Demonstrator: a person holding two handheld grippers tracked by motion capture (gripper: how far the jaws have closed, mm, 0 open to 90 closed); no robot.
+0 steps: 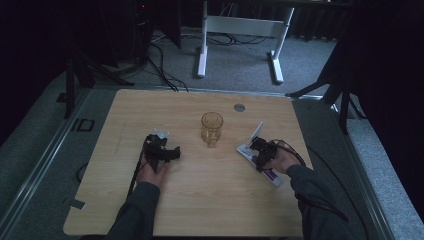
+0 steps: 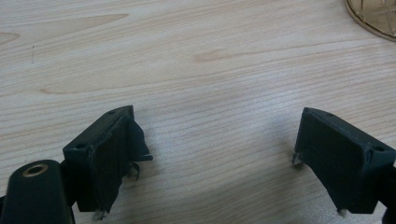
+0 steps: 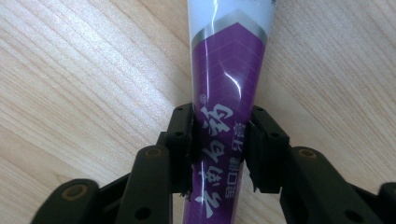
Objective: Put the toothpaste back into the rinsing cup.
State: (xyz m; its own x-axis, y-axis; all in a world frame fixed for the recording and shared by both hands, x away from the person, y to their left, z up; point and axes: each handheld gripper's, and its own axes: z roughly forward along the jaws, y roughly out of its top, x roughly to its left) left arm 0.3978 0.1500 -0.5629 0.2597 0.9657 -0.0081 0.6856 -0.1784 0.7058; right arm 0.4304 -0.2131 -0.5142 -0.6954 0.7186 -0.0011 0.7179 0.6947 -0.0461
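A purple and white toothpaste tube (image 1: 273,177) lies flat on the wooden table (image 1: 210,200) at the right. My right gripper (image 1: 260,151) is shut on it, and in the right gripper view both black pads press the purple printed middle of the tube (image 3: 229,60), whose white end reaches past my right gripper (image 3: 219,122). An amber patterned glass (image 1: 211,129) stands upright at the table's middle. Left of it, my left gripper (image 1: 168,148) rests low over bare wood. In the left gripper view my left gripper (image 2: 215,122) is open with nothing between its jaws, and the glass's base (image 2: 376,18) shows at the top right.
A small grey round cap (image 1: 239,107) sits in the tabletop behind the glass. Beyond the table's far edge, a white desk frame (image 1: 240,30) and cables lie on grey carpet. Dark stands flank both far corners.
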